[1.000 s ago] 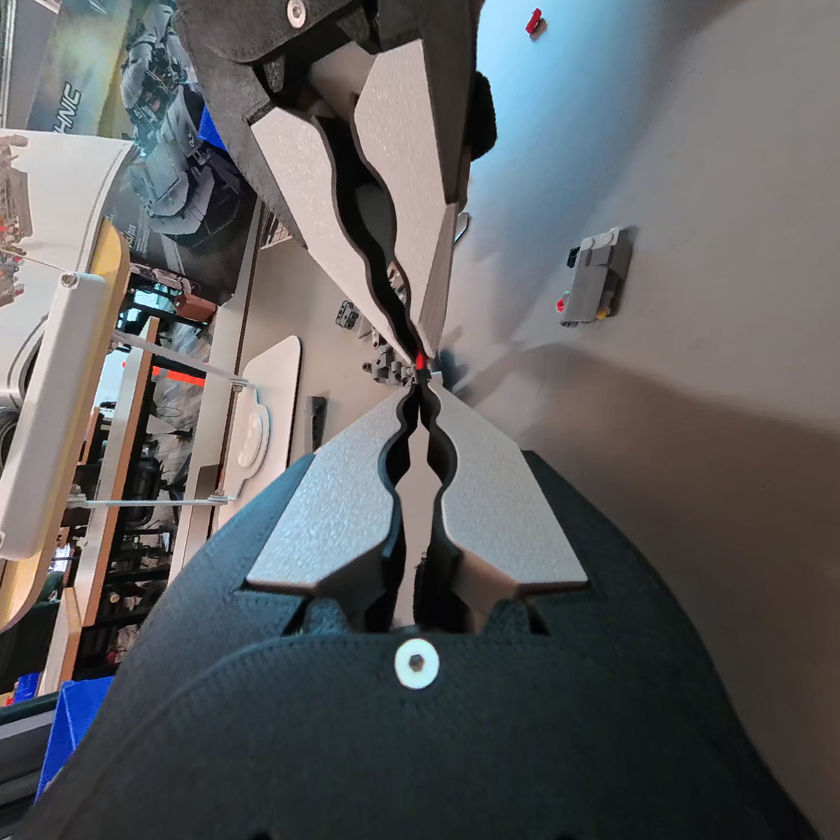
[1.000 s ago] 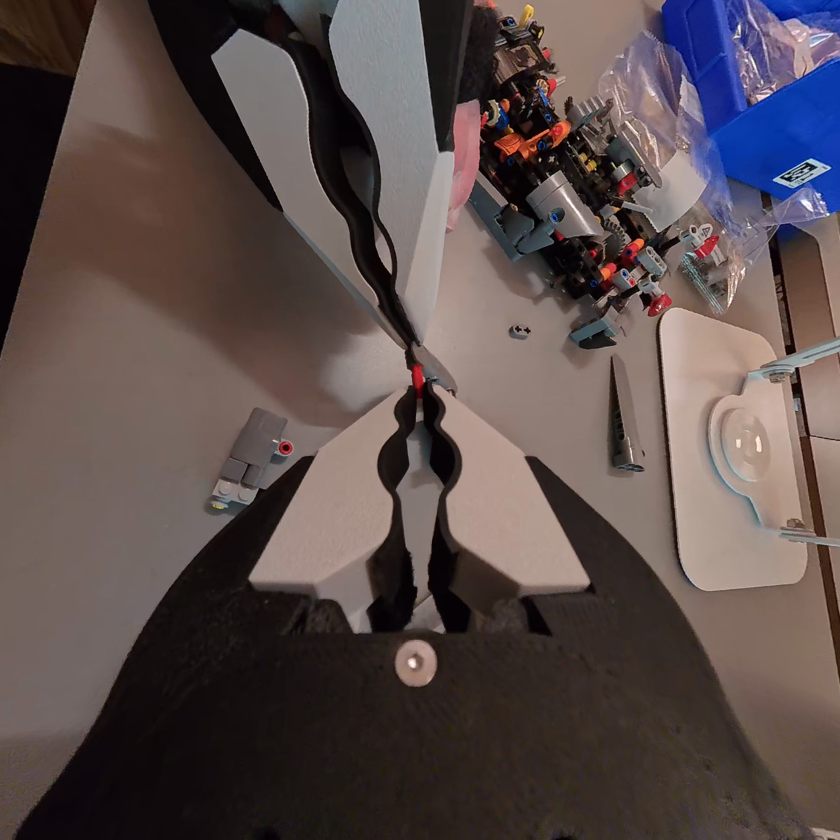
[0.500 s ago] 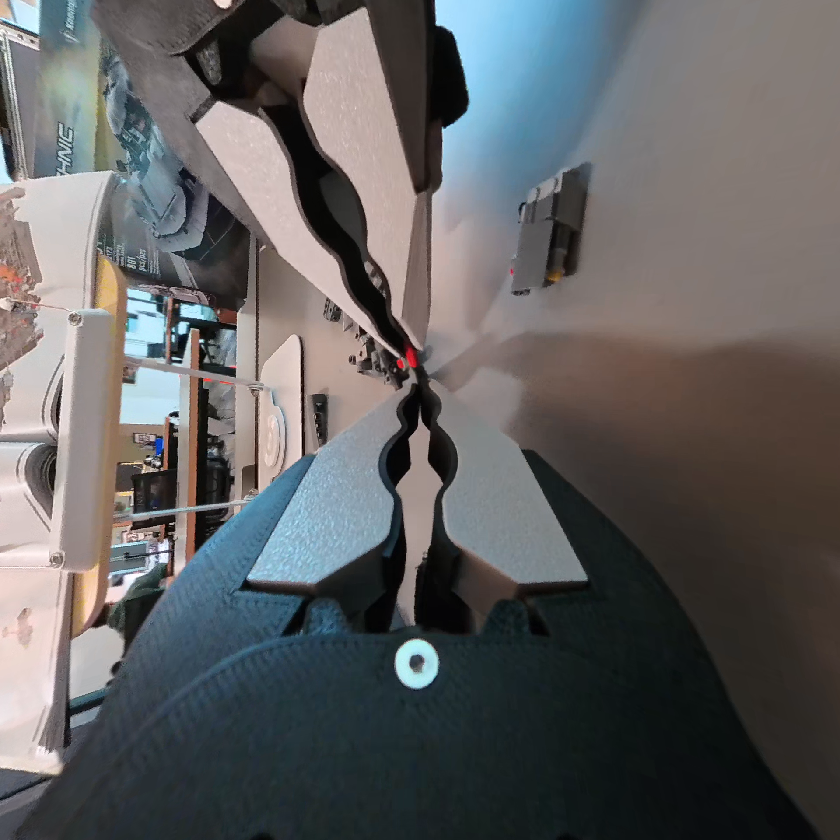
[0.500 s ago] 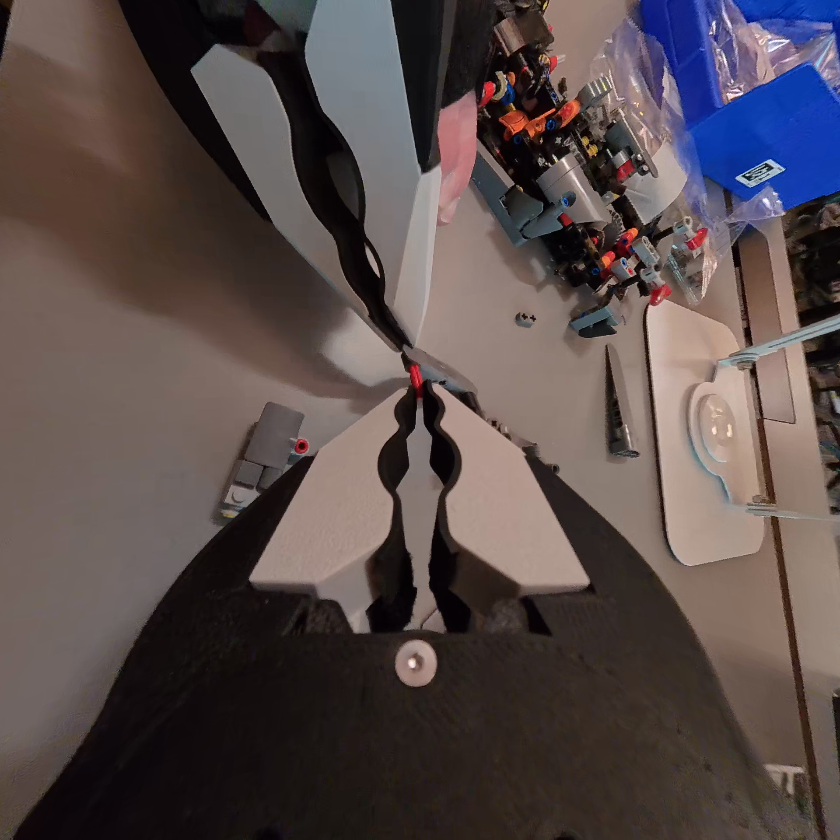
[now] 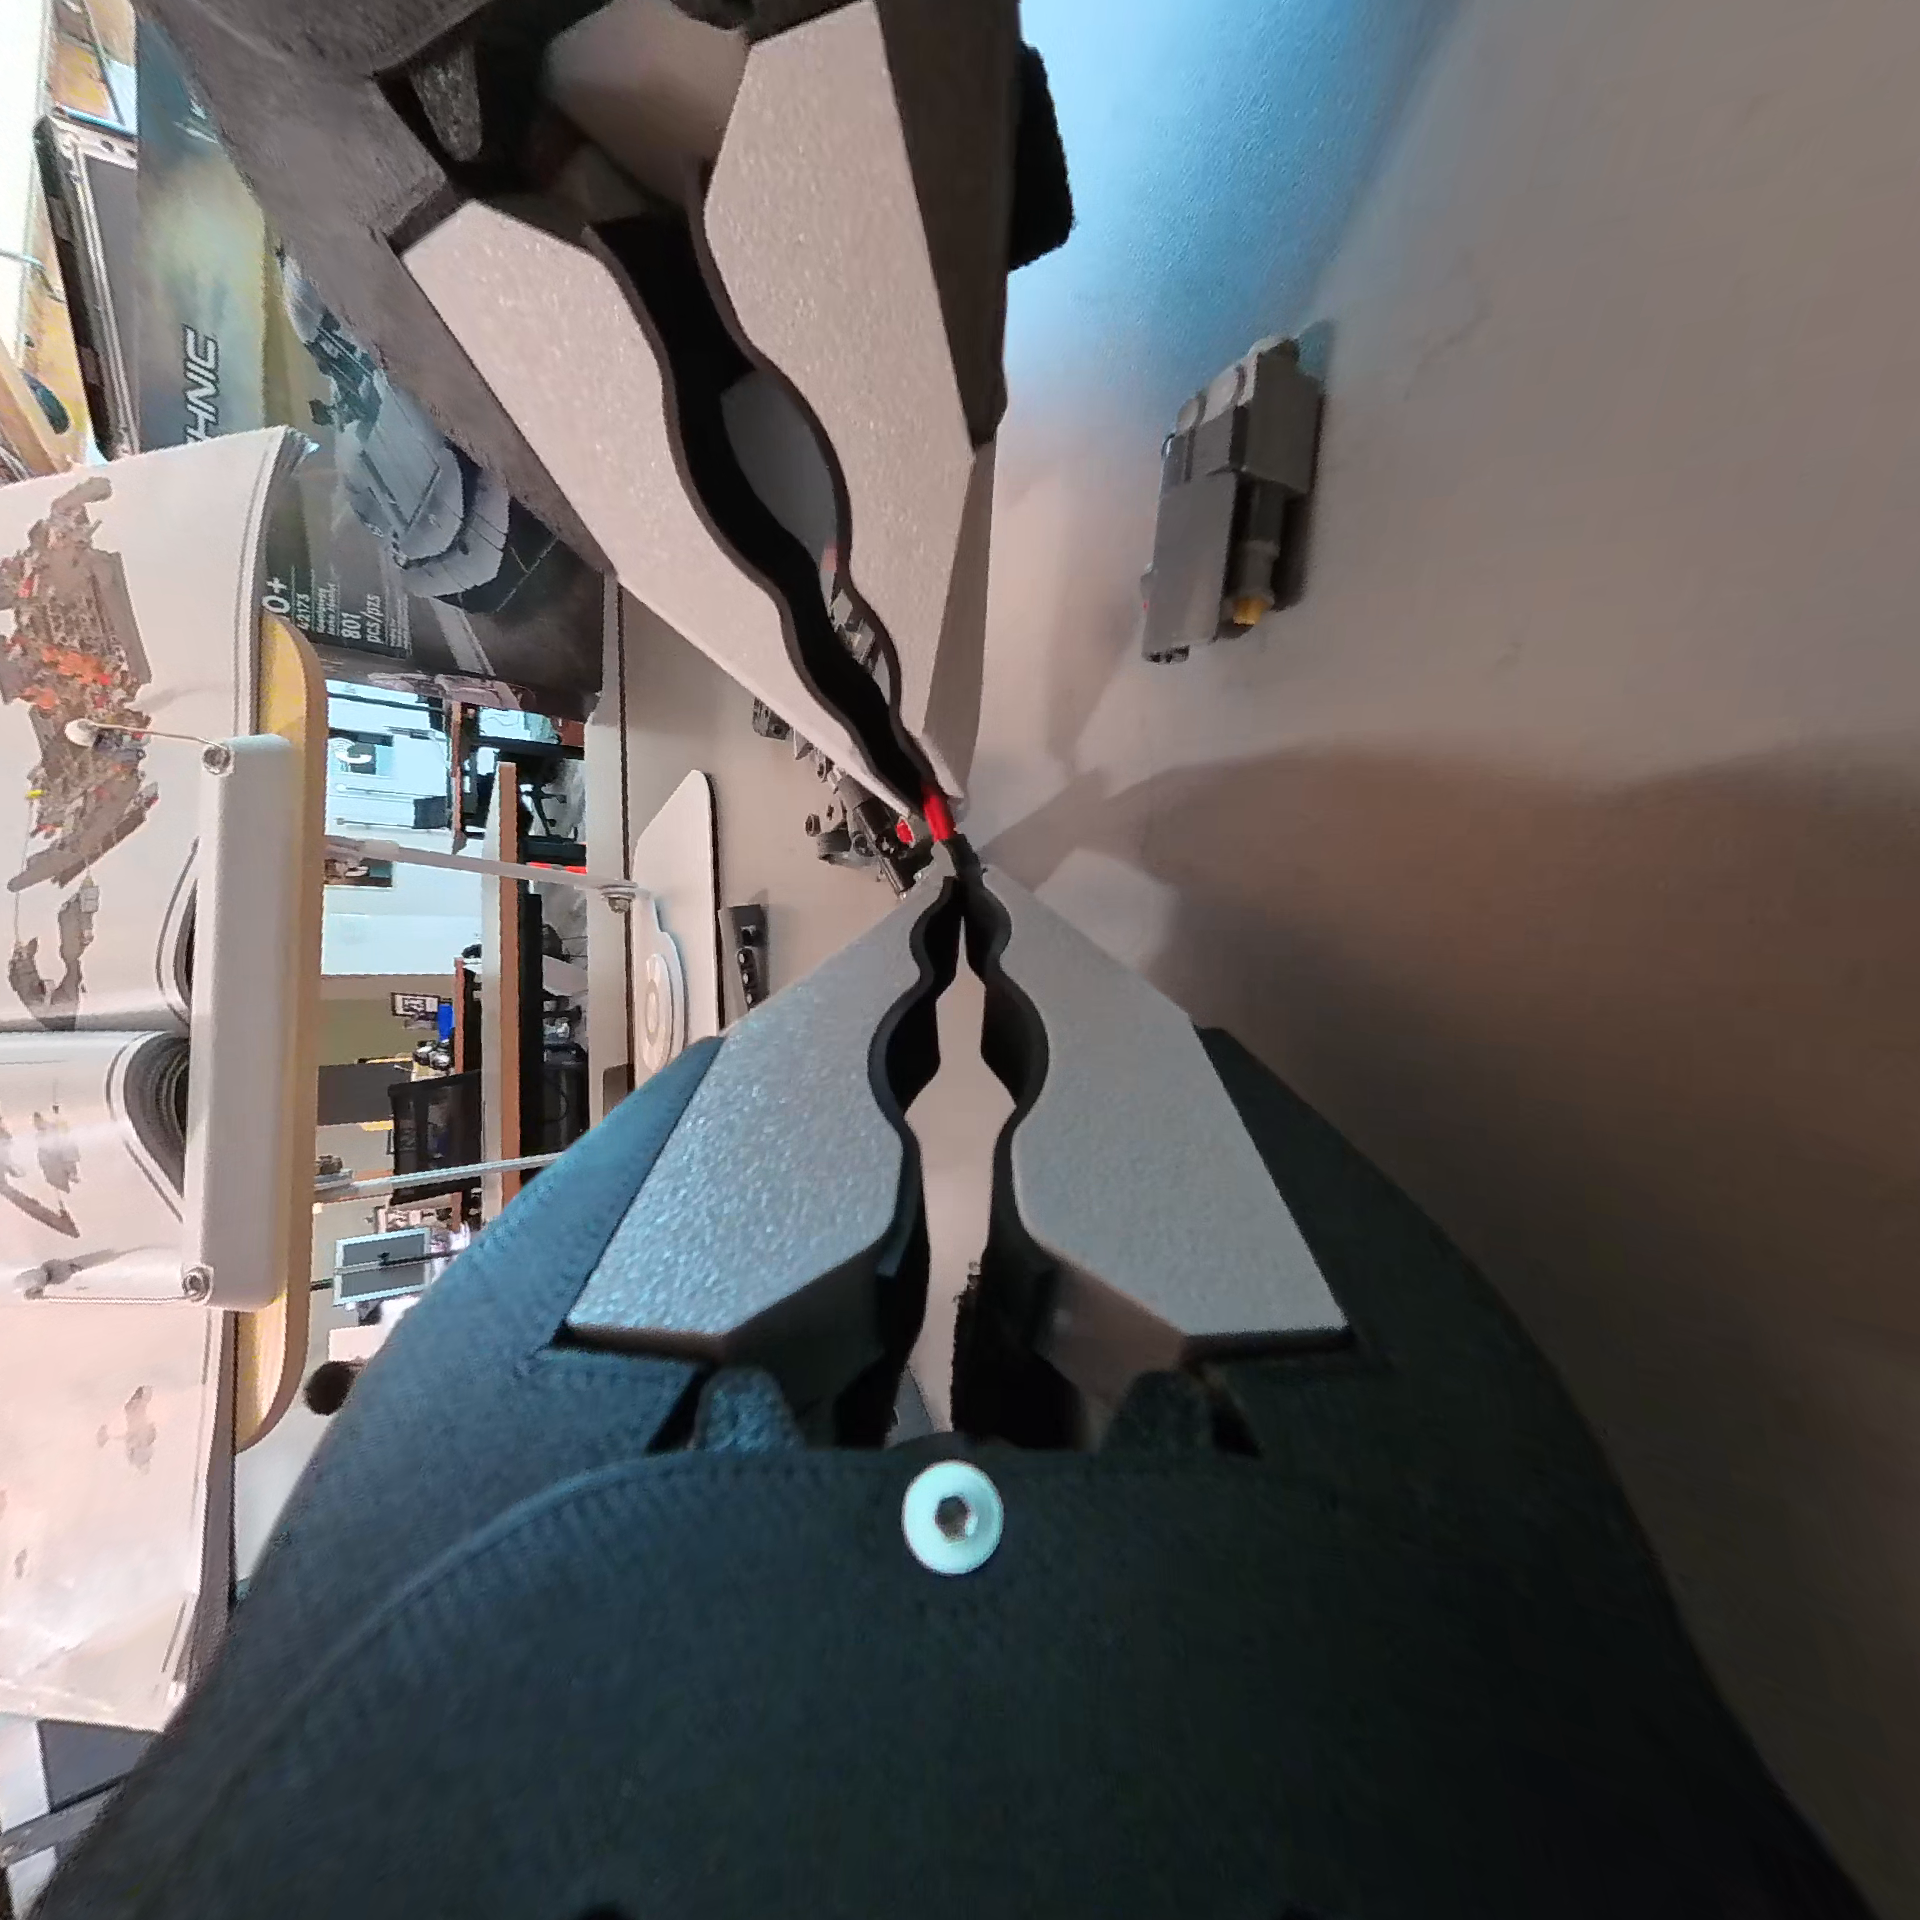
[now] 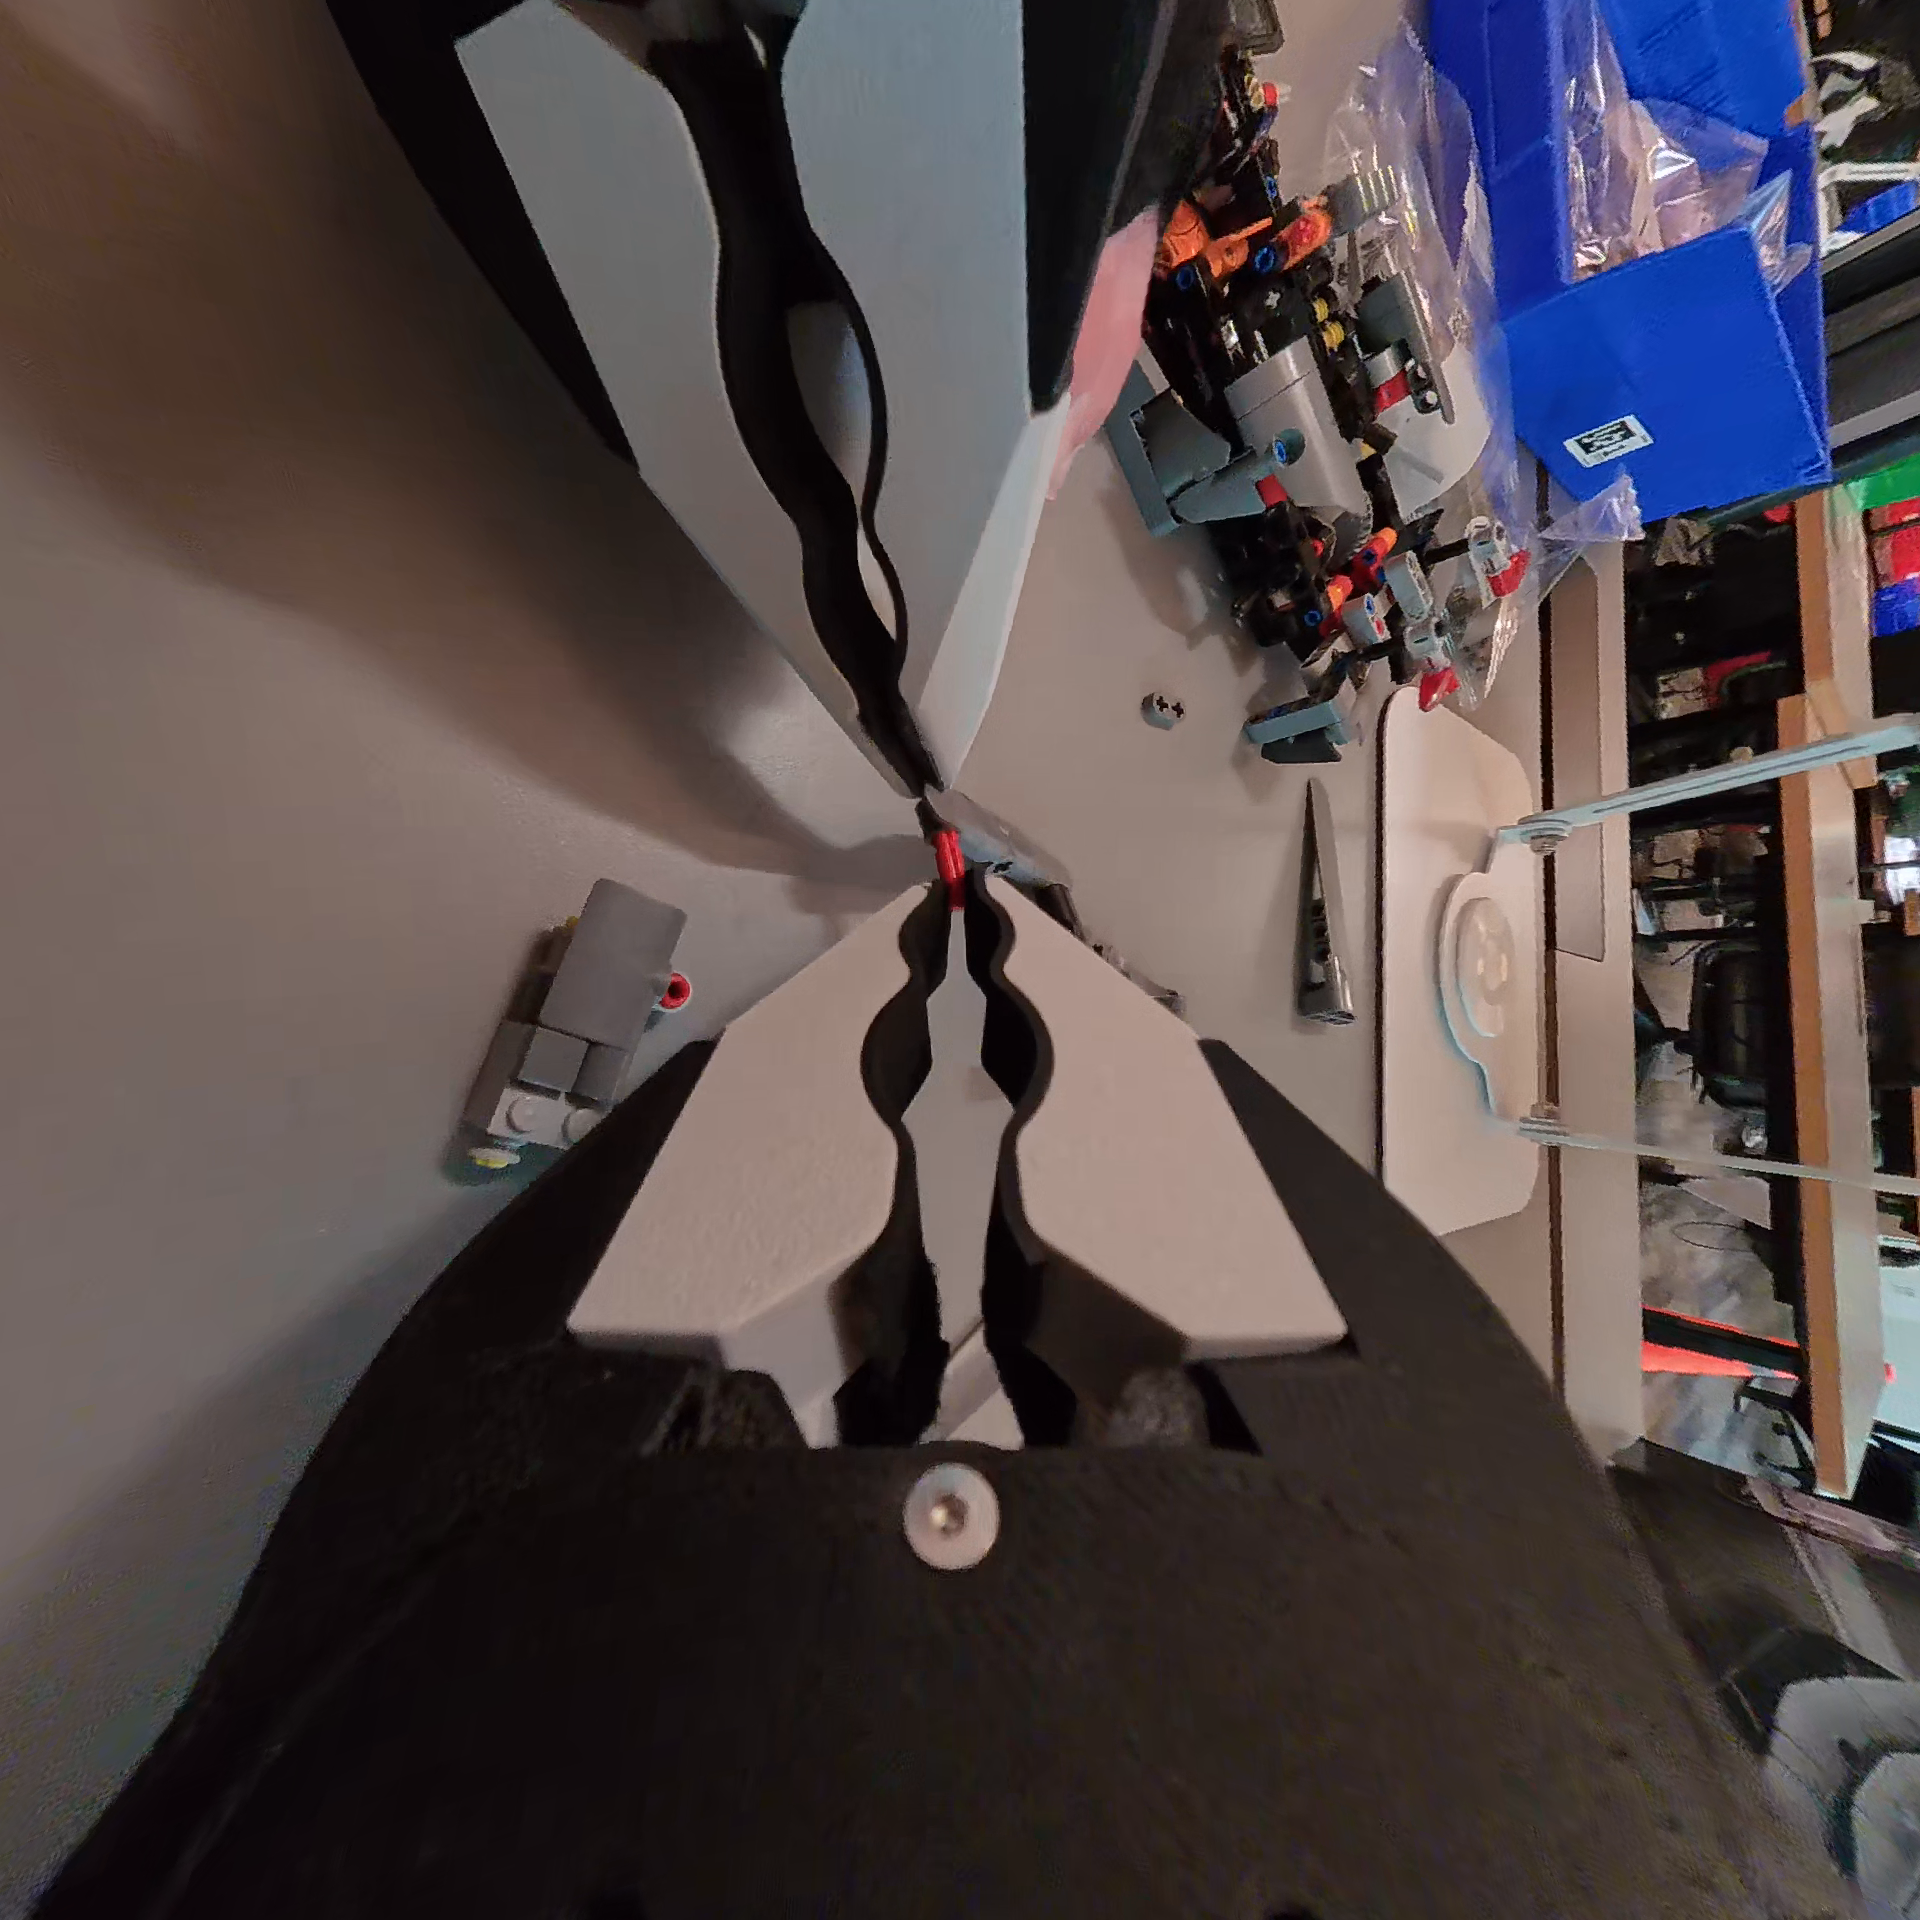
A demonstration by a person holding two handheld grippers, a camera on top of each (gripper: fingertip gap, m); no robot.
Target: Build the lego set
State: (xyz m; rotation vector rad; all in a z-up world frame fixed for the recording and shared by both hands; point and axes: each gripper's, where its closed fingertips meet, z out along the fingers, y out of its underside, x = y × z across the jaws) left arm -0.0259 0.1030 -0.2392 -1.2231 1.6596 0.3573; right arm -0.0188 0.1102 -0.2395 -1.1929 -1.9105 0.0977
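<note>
Grey counter (image 6: 312, 727) carries a brick model heap (image 6: 1351, 436) and a small grey block assembly (image 6: 582, 1029). Above it, tip to tip, the right gripper (image 6: 951, 899) pinches a red pin (image 6: 945, 847), the left gripper (image 5: 961, 883) its black end.

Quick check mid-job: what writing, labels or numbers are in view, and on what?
Dark printed box, left wrist view: carries large lettering and smaller numbers; I do not transcribe writing.
White label on the blue bin, right wrist view: print too small to read.
Open booklet, left wrist view: pictures only, no legible text.
</note>
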